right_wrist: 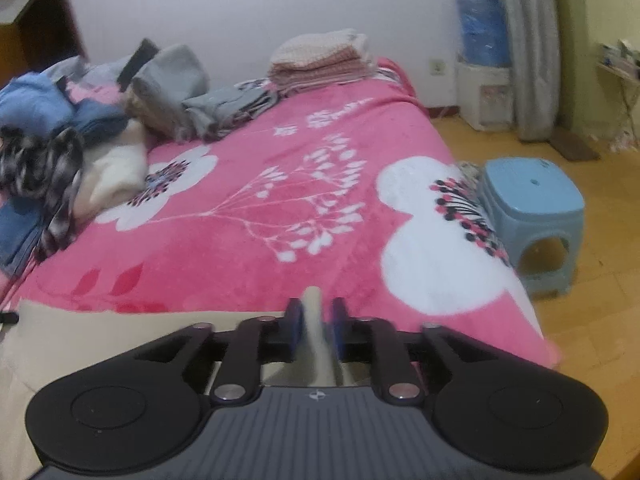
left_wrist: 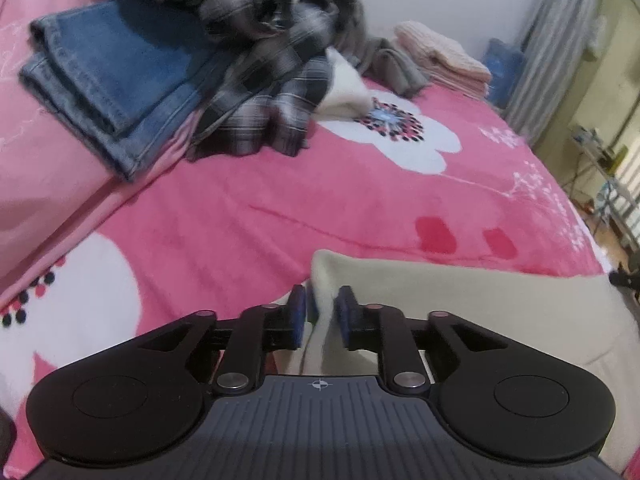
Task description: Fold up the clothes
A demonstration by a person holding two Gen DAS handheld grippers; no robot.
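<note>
A beige garment (left_wrist: 460, 304) lies across the near part of the pink bed. My left gripper (left_wrist: 322, 312) is shut on its left corner, and the cloth rises in a fold between the blue pads (left_wrist: 298, 314). In the right wrist view the same beige garment (right_wrist: 80, 340) stretches away to the left. My right gripper (right_wrist: 317, 320) is shut on a narrow upright fold of its right edge. The part of the garment under both grippers is hidden.
The pink flowered blanket (left_wrist: 280, 208) covers the bed. At its far left lie folded jeans (left_wrist: 112, 80), a crumpled plaid shirt (left_wrist: 264, 80) and a white garment (right_wrist: 112, 180). A pink folded stack (right_wrist: 320, 64) sits by the wall. A blue stool (right_wrist: 532, 216) stands on the floor at the right.
</note>
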